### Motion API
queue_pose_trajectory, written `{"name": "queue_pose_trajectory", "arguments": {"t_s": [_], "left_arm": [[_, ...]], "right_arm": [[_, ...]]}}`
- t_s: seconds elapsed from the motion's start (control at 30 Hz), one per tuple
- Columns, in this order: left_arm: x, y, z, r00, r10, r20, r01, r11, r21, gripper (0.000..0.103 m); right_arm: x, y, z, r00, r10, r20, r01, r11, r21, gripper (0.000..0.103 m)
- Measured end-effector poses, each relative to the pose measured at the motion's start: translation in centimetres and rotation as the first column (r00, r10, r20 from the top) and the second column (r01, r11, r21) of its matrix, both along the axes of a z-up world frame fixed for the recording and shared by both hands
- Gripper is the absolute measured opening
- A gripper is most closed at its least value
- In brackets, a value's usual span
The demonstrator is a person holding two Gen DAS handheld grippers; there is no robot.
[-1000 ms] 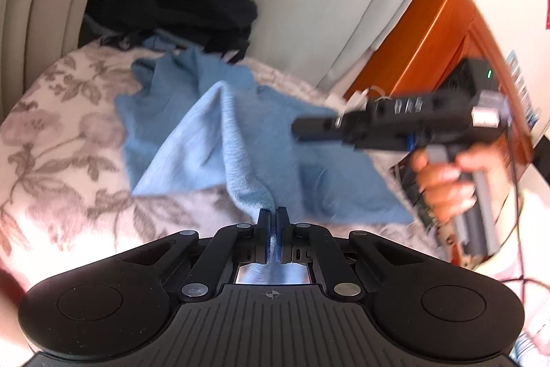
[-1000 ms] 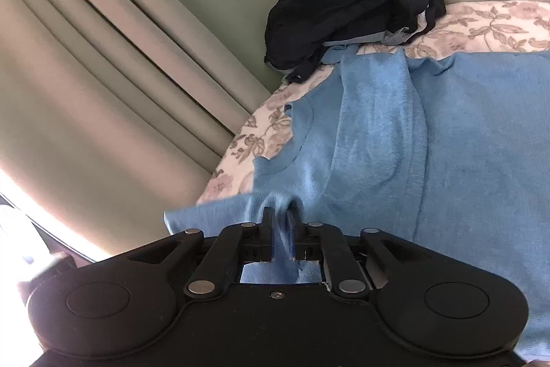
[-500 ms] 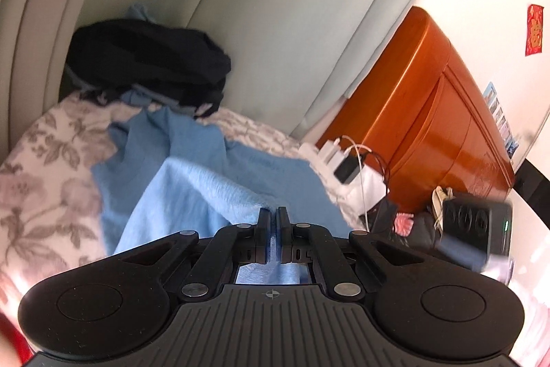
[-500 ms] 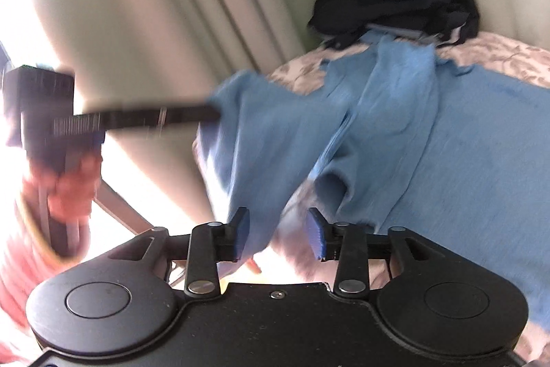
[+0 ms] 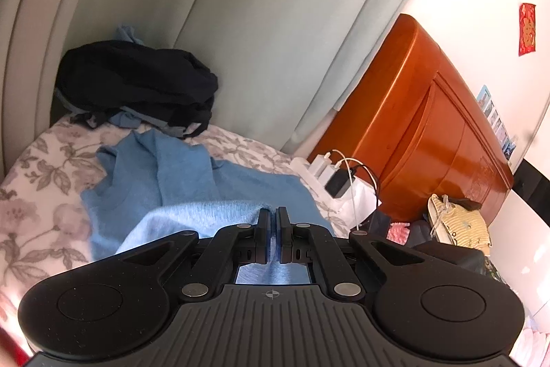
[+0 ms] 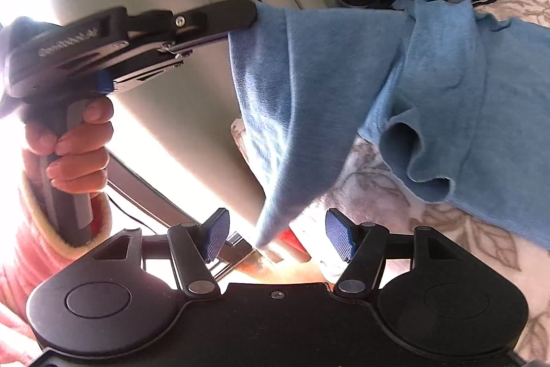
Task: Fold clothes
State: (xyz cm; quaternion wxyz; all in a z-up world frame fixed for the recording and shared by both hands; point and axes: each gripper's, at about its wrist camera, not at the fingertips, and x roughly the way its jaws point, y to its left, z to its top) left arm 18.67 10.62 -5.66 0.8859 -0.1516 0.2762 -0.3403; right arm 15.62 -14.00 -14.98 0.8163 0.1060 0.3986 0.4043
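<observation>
A blue knit garment [image 5: 178,174] lies spread on the floral bedspread [image 5: 44,167]. My left gripper [image 5: 274,217] is shut on one of its edges and holds that part lifted; in the right wrist view the left gripper [image 6: 252,14] carries the hanging blue garment [image 6: 309,85] high at the upper left, with a hand [image 6: 72,143] on its handle. My right gripper [image 6: 276,234] stands open, its blue pads [image 6: 338,234] wide apart, and a hanging corner of the cloth dangles between them without being pinched.
A dark heap of clothes [image 5: 137,88] sits at the far end of the bed against the pale curtains [image 5: 240,23]. An orange wooden headboard [image 5: 412,133] stands to the right, with chargers and cables [image 5: 338,174] and a straw hat [image 5: 457,222] beside it.
My right gripper has let go of the blue garment and opened wide. My left gripper, still shut on the cloth, has lifted its edge up and away from the bed.
</observation>
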Motion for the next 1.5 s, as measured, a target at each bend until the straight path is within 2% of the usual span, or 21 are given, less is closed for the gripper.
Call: {"name": "queue_pose_trajectory", "arguments": {"t_s": [0.07, 0.13, 0.2, 0.37, 0.6, 0.77, 0.97, 1.03, 1.13, 1.27, 1.43, 1.5], "left_arm": [[0.0, 0.2, 0.1, 1.0, 0.004, 0.004, -0.004, 1.0, 0.0, 0.002], [0.0, 0.4, 0.2, 1.0, 0.009, 0.006, -0.009, 1.0, 0.0, 0.002], [0.0, 0.6, 0.2, 1.0, 0.015, 0.006, -0.015, 1.0, 0.0, 0.002], [0.1, 1.5, -0.1, 0.999, 0.035, -0.002, -0.035, 0.999, 0.011, 0.002], [-1.7, 3.3, -0.3, 0.999, 0.04, 0.016, -0.041, 0.995, 0.088, 0.003], [-3.4, 4.7, 1.1, 0.996, 0.049, 0.071, -0.056, 0.993, 0.1, 0.006], [-4.5, 5.0, 3.2, 0.98, 0.087, 0.178, -0.115, 0.981, 0.157, 0.009], [-4.2, 5.3, 3.5, 0.979, 0.1, 0.18, -0.129, 0.98, 0.154, 0.012], [-2.9, 4.4, 2.8, 0.989, 0.054, 0.141, -0.079, 0.981, 0.175, 0.014], [-0.6, 1.4, -0.1, 0.999, -0.03, 0.046, 0.019, 0.975, 0.223, 0.014], [2.4, -0.7, -4.7, 0.991, -0.07, -0.115, 0.096, 0.964, 0.247, 0.015], [3.0, -0.7, -6.1, 0.987, -0.062, -0.146, 0.099, 0.959, 0.267, 0.015]], "right_arm": [[0.0, 0.5, -0.1, 1.0, 0.009, -0.006, -0.009, 1.0, -0.005, 0.05], [0.0, 0.8, -0.2, 1.0, 0.022, -0.013, -0.022, 1.0, -0.017, 0.017], [-0.2, 0.6, -0.3, 1.0, 0.021, -0.022, -0.022, 1.0, -0.018, 0.006], [-1.4, -0.9, 1.2, 0.997, 0.07, -0.015, -0.069, 0.995, 0.078, 0.004], [-4.6, -3.6, 5.3, 0.995, 0.079, 0.066, -0.089, 0.984, 0.157, 0.004], [-6.6, -4.4, 7.0, 0.99, 0.086, 0.107, -0.106, 0.975, 0.194, 0.004], [-9.1, -5.5, 9.0, 0.983, 0.093, 0.156, -0.128, 0.963, 0.236, 0.004], [-9.9, -5.8, 9.7, 0.981, 0.094, 0.172, -0.136, 0.959, 0.25, 0.004], [-10.1, -5.7, 9.8, 0.981, 0.092, 0.168, -0.135, 0.955, 0.263, 0.004], [-10.3, -5.4, 9.8, 0.983, 0.09, 0.158, -0.132, 0.951, 0.28, 0.004], [-10.5, -5.0, 9.8, 0.985, 0.086, 0.146, -0.128, 0.945, 0.301, 0.004], [-9.7, -4.4, 10.3, 0.984, 0.083, 0.16, -0.131, 0.94, 0.315, 0.004]]}}
